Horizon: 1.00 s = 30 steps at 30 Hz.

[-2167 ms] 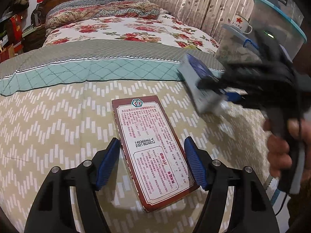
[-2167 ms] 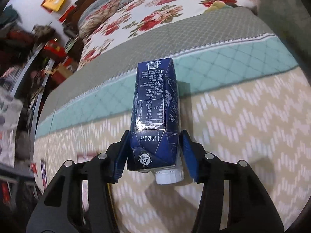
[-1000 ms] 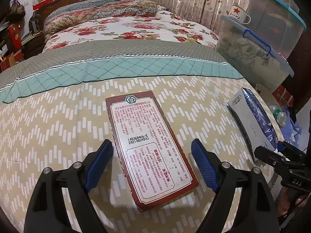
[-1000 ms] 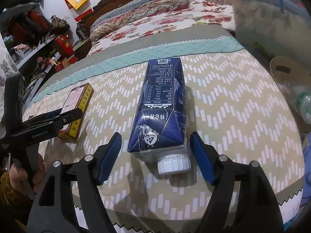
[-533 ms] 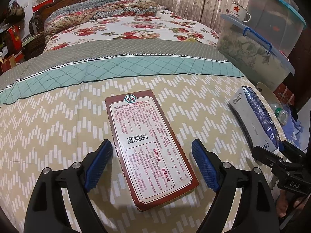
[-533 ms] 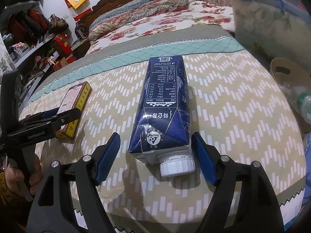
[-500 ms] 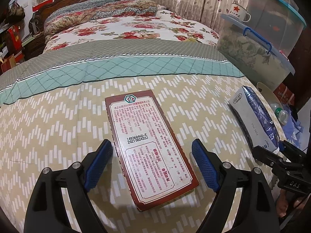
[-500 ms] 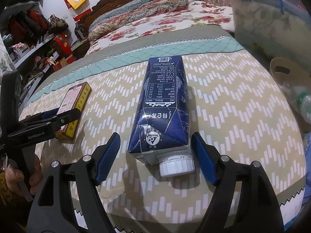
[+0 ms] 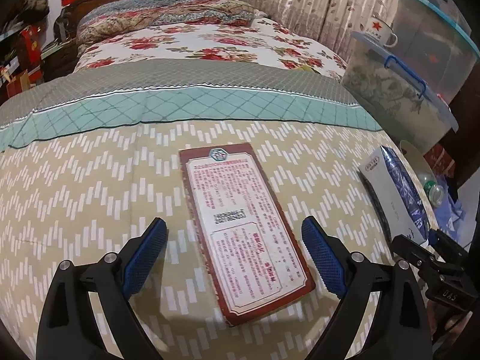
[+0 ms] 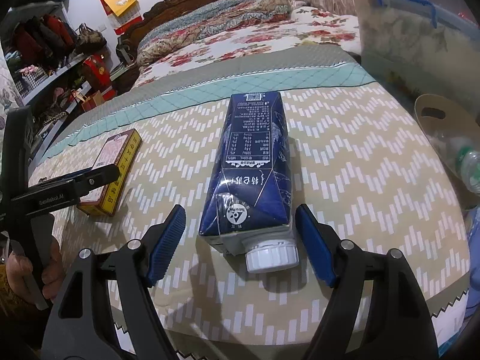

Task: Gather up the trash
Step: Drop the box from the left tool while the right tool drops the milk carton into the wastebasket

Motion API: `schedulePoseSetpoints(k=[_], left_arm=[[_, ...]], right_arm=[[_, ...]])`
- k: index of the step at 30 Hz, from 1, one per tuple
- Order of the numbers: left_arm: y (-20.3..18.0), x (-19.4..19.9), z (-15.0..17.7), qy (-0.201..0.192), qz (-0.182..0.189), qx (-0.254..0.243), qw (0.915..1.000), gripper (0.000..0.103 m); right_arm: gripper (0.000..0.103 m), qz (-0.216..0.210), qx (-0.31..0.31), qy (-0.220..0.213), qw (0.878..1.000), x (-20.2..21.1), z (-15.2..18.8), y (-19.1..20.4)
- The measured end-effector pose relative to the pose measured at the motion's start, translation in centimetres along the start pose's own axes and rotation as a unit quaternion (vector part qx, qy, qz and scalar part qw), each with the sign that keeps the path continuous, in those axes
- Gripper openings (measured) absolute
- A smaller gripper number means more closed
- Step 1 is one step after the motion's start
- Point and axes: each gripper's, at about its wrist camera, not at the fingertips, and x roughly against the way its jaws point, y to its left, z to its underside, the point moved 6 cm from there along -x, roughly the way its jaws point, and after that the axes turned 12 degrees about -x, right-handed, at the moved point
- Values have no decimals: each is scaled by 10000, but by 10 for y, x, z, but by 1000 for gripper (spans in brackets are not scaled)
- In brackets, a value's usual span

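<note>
A flat red box (image 9: 231, 192) with a white printed label lies on the beige zigzag bedspread (image 9: 75, 210). My left gripper (image 9: 234, 225) straddles its near half; the jaws are opening and the blue pads (image 9: 147, 249) stand clear of both long sides. A dark blue drink carton (image 10: 255, 156) with a white screw cap (image 10: 271, 256) lies on its side between the fingers of my right gripper (image 10: 240, 210), which is open with a gap on the left. The carton (image 9: 399, 192) shows at the right of the left wrist view, the red box (image 10: 115, 165) at the left of the right wrist view.
The bed's edge (image 10: 300, 330) runs just under both grippers. Beside the bed on the right stand clear storage bins (image 9: 399, 90), a white mug with a red star (image 9: 379, 31), and a tan bag (image 10: 444, 138) holding a plastic bottle (image 10: 469, 165). Cluttered shelves (image 10: 60, 69) line the left.
The right gripper, earlier shut on the raised carton, has laid it on the bedspread and opened around it. The left jaws have spread wider beside the red box.
</note>
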Motion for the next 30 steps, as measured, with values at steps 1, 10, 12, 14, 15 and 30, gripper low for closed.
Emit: schedulePoseSetpoints(k=[1,10,12,14,15,30], left_arm=[[2,1,0,-24,13,40,10000,81],[-21,-3,-9,71,509,-137,9986,63],[-38,-4,-15,75,777,-214,9967,63],[-55,-5,-21,74,1016,-273,9944,63],[-66,-5,-26,54,1158,-318,9927,63],[-294,-43,-145,144,2950,-1258,9471,63]], right_arm=[[76,-7,6,-15,10000,0,-1,0],[52,-400,-422,-51,9983,5,-9,-13],[52,-522,-565,-63,9970,8,-12,-18],[52,-665,-820,-85,9944,13,-16,-28],[52,-685,-918,-154,9933,18,-20,-33],[52,295,-2575,-1328,9567,116,-83,-229]])
